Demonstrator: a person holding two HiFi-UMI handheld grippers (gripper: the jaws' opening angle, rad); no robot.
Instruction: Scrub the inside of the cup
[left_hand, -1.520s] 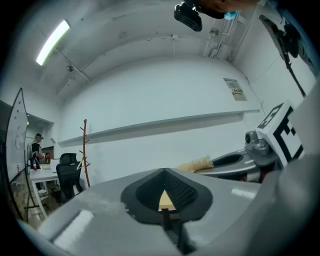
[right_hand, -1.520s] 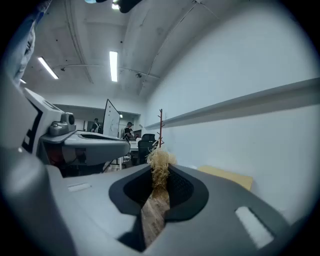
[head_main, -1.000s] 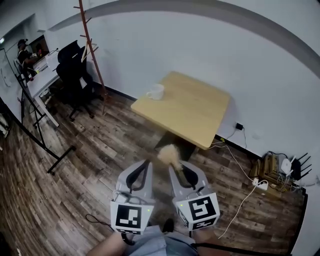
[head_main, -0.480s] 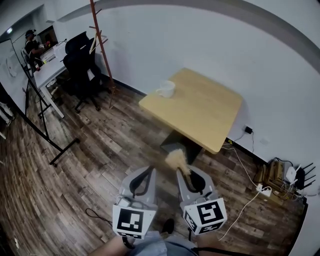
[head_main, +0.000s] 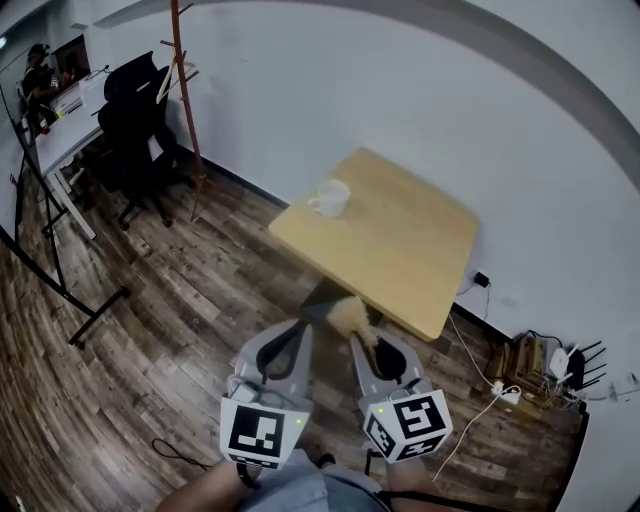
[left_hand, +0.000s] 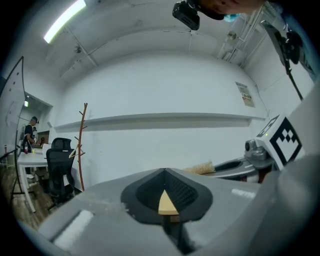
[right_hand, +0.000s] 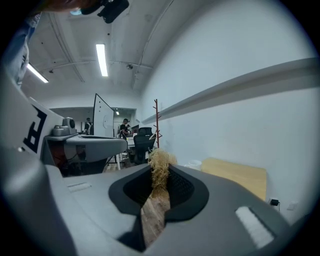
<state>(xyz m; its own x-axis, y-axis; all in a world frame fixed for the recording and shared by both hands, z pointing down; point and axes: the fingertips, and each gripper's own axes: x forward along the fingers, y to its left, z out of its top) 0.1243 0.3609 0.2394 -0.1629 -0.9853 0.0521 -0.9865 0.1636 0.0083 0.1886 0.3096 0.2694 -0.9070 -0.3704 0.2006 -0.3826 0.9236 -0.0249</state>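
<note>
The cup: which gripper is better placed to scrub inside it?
Right. The right gripper holds the fibre brush; the left gripper is shut and empty. Both are short of the cup.

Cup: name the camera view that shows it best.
The head view: the white cup sits in full view near the edge of the table. The right gripper view shows it only small and far off, and the left gripper view does not show it.

Left gripper (head_main: 293, 332) level, jaws pressed together, nothing in them. Right gripper (head_main: 360, 340) sits at its 3 o'clock, tipped slightly down, clamped on a brush (head_main: 348, 314).
</note>
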